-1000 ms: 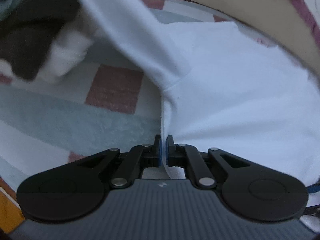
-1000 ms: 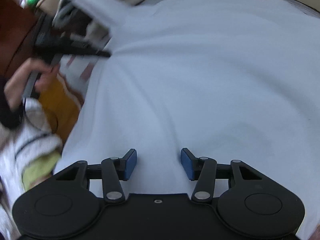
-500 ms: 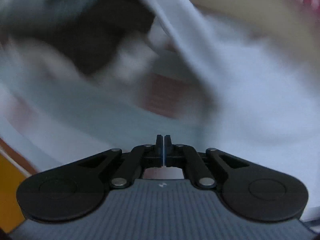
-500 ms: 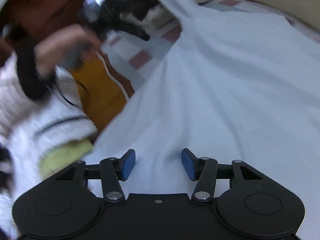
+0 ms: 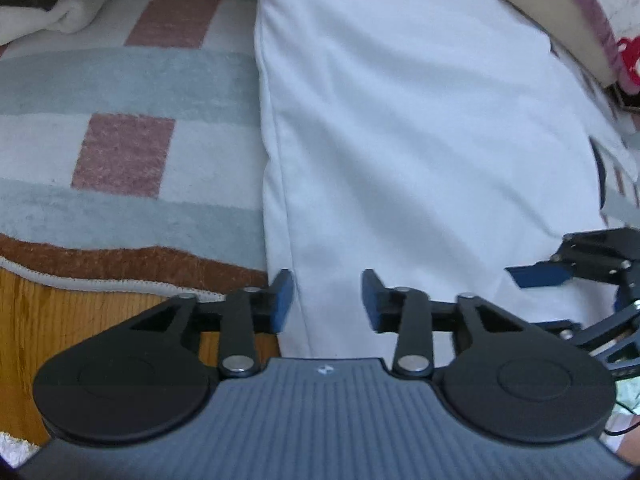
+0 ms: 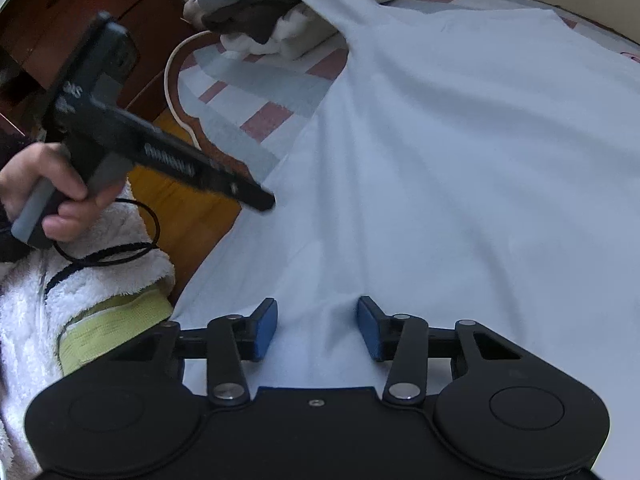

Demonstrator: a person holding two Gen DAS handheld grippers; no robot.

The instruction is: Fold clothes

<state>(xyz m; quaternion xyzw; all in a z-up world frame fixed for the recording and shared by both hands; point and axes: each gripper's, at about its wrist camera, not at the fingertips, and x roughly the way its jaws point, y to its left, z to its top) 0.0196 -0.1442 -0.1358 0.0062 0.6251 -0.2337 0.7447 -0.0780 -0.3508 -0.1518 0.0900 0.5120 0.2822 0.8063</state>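
Observation:
A white shirt (image 5: 420,128) lies spread flat on a striped blanket; it also fills the right wrist view (image 6: 460,168), with one sleeve running up to the far left. My left gripper (image 5: 327,296) is open and empty, low over the shirt's near left hem by the side seam. My right gripper (image 6: 316,326) is open and empty over the near hem, with a small ridge of cloth between its fingers. The right gripper shows at the right edge of the left wrist view (image 5: 536,274). The left gripper shows in the right wrist view (image 6: 264,202), held in a hand.
The blanket (image 5: 132,152) has grey-blue bands and pink squares, with a brown border over a wooden floor (image 5: 80,312). A pile of dark and white clothes (image 6: 280,12) sits at the far left. A fluffy white sleeve (image 6: 80,280) is by the hand.
My left gripper let go of the shirt's edge near the sleeve, swung down to the near hem and opened. The right gripper stayed open over the hem.

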